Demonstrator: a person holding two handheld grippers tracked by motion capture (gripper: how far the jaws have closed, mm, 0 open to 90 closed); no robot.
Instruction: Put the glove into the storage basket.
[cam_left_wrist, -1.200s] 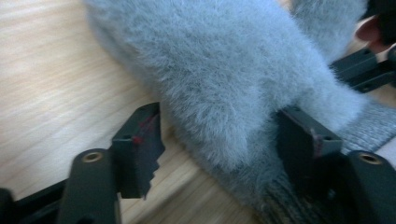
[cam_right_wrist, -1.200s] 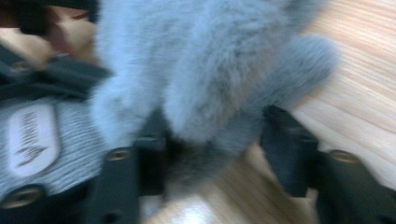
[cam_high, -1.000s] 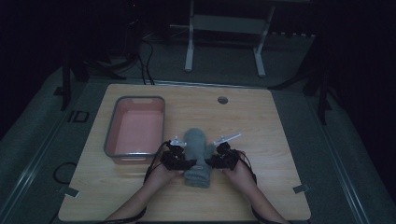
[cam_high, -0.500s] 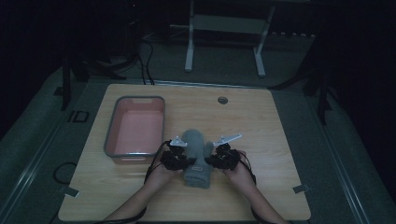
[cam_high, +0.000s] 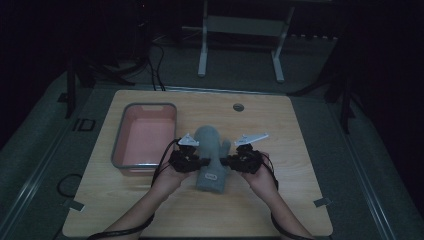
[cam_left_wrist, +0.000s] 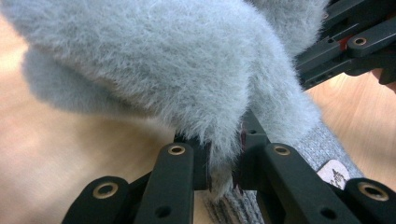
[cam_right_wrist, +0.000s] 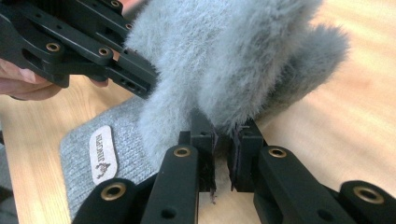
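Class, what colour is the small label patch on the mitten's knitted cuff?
The label patch on the mitten is pale beige with dark print, clearest in the right gripper view.

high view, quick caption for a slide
Both tongs, left and right, pinch a fuzzy grey mitten beside a pink bin.

The high view is looking forward and down from above the person's side of the table (cam_high: 150, 210), far enough back to be taking in all of it, with the grey mitten (cam_high: 210, 155) lying near the table's middle. The 2 gripper views are looking from very close along their own jaws at that mitten (cam_left_wrist: 177, 65) (cam_right_wrist: 243, 56) from opposite sides. All 3 views are sharing the mitten and the wood around it.
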